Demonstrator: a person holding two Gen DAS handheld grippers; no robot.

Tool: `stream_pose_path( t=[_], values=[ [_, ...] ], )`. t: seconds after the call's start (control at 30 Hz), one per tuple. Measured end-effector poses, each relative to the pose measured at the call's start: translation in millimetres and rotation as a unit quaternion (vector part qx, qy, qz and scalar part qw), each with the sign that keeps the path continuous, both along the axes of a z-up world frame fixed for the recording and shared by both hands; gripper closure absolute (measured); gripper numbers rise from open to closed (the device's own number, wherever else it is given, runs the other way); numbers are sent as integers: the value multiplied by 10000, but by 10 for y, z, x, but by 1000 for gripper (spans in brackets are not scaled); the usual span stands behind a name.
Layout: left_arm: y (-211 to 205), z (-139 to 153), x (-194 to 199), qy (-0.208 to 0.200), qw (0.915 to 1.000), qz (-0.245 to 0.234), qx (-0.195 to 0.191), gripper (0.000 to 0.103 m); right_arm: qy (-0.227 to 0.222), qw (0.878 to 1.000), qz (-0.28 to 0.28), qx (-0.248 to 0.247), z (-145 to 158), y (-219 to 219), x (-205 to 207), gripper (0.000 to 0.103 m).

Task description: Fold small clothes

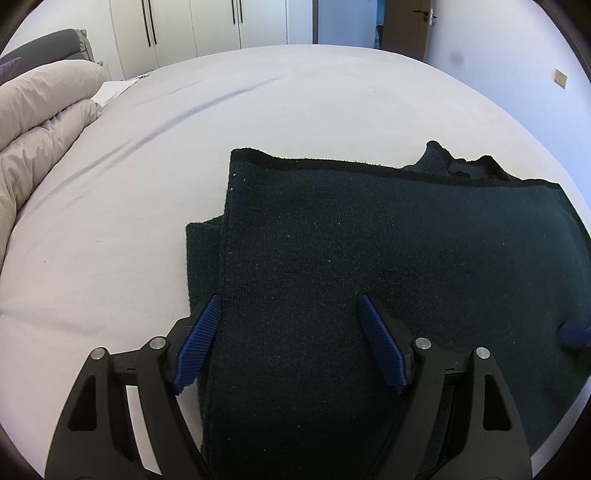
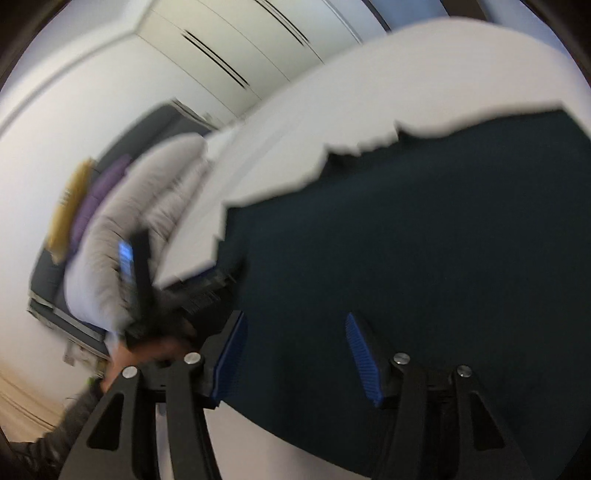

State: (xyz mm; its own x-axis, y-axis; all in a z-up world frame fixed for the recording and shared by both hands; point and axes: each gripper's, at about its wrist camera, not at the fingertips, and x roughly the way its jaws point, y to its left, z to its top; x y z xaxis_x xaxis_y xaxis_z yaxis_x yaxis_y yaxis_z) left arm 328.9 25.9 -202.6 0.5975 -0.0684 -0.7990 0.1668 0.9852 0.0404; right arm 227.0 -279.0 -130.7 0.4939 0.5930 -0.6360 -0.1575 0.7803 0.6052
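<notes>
A dark green knitted garment (image 1: 369, 240) lies folded on the white bed sheet (image 1: 147, 184), a narrower layer sticking out at its left edge. My left gripper (image 1: 290, 306) is open, its blue pads (image 1: 199, 339) spread over the garment's near left part. The right wrist view is tilted and blurred. There the garment (image 2: 424, 240) fills the right half, and my right gripper (image 2: 295, 332) is open above its near edge. The left gripper's body (image 2: 177, 306) and the hand holding it show at the left of that view.
A beige duvet (image 1: 40, 122) is piled at the left end of the bed. White wardrobe doors (image 1: 192, 26) and a brown door (image 1: 406, 22) stand beyond the far edge. Bare sheet lies left of and behind the garment.
</notes>
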Motion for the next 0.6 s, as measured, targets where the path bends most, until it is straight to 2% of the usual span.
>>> stream_pose_path(
  t=[0.1, 0.3, 0.47, 0.53, 0.6],
  values=[
    [30, -6, -19, -33, 10000, -10, -74, 25, 7, 9996, -91, 281, -127, -179, -100, 52],
    [86, -7, -41, -83, 9997, 2, -221, 25, -171, 9934, -976, 572, -104, -1041, -441, 57],
    [255, 57, -140, -117, 9986, 111, -502, 25, -258, 9713, -2225, 796, -40, -1877, -881, 58],
    [372, 103, -211, -75, 9979, 346, -535, 25, -270, 9626, -2607, 681, 32, -2029, -1037, 45],
    [657, 200, -372, -138, 9924, 774, -943, 25, -330, 9577, -2792, 609, 113, -2077, -1127, 38]
  ],
)
